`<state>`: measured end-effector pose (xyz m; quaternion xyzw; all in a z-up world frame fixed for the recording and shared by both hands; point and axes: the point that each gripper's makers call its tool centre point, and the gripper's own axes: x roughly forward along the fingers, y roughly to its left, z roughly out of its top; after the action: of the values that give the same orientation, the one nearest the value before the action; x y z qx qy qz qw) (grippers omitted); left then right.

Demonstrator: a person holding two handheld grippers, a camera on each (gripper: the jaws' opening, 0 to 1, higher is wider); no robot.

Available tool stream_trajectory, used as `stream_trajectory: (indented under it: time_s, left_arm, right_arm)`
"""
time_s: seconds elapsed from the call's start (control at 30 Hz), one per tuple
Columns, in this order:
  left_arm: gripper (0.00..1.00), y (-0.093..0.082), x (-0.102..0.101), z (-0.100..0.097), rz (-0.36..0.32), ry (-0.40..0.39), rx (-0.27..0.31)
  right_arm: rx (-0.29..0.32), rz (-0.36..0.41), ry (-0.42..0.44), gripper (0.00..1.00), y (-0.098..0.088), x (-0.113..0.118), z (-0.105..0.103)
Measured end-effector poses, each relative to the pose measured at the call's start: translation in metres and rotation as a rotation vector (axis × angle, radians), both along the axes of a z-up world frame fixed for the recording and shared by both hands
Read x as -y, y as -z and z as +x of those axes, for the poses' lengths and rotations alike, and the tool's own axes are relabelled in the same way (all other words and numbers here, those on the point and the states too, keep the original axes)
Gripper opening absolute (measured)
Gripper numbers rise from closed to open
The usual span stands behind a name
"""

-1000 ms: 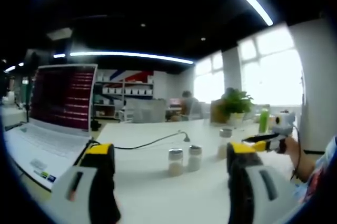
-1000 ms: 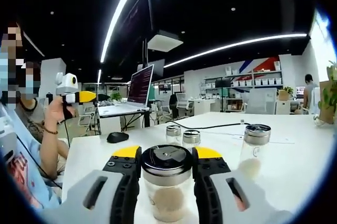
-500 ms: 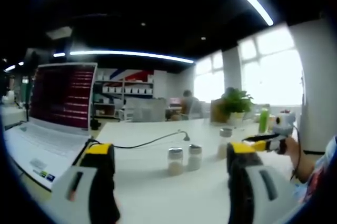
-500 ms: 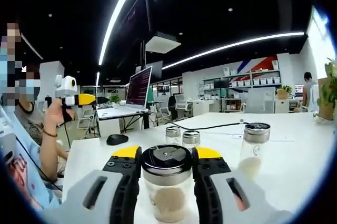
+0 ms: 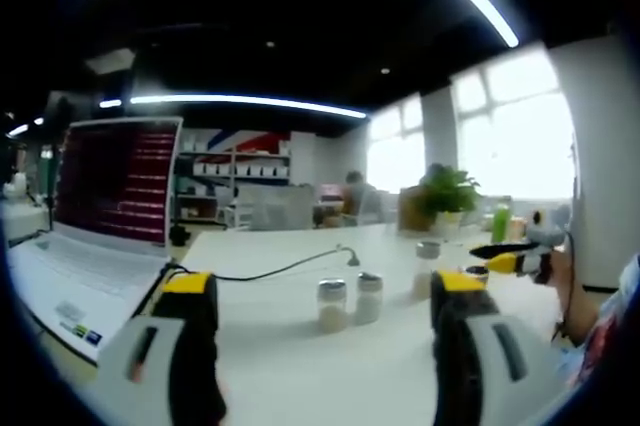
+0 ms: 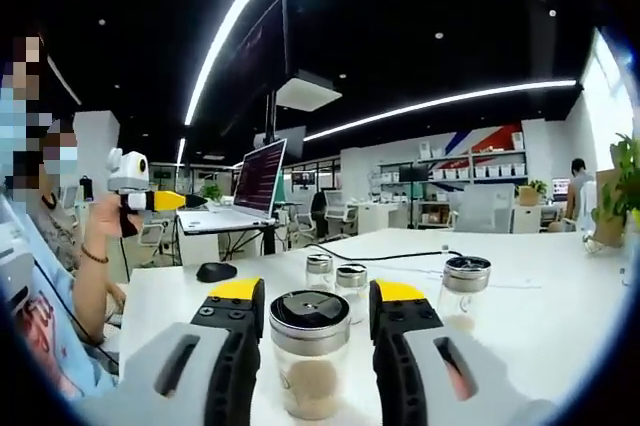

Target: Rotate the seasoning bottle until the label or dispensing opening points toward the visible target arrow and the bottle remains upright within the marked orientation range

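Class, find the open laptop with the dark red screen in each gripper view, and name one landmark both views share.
Left gripper view: open laptop with the dark red screen, far left, close by.
Right gripper view: the laptop sits left of centre, small, on a stand.
Shared landmark: the pair of small glass shaker jars on the white table.

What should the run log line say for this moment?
right gripper: open, around seasoning bottle | left gripper: open, holds nothing | bottle: upright on table

My right gripper (image 6: pixel 313 316) sits low over the table with its jaws spread apart, level and pointing forward. My left gripper (image 5: pixel 318 298) is held up in my raised left hand (image 6: pixel 104 218), jaws wide apart, arm bent at the elbow.
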<state>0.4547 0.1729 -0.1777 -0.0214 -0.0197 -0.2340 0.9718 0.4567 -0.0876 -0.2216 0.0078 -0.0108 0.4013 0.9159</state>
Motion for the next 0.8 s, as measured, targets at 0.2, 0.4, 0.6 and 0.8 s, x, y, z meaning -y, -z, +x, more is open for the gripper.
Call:
stream_trajectory:
  time_s: [0.2,0.4,0.6,0.8]
  left_arm:
    - [0.93,0.001,0.005,0.001,0.004,0.01,-0.004]
    - [0.93,0.0,0.011,0.0,0.024,0.022,0.017]
    - [0.93,0.0,0.015,-0.001,0.026,0.031,0.008]
    - [0.93,0.001,0.02,-0.002,0.031,0.037,0.005]
  right_arm:
    - [-0.002,-0.017,0.038,0.41,-0.004,0.015,-0.002]
    - [-0.022,-0.017,0.101,0.41,0.002,0.042,-0.014]
    - [0.014,-0.027,0.174,0.41,-0.002,0.069,-0.024]
    - [0.001,-0.026,0.215,0.41,0.002,0.083,-0.027]
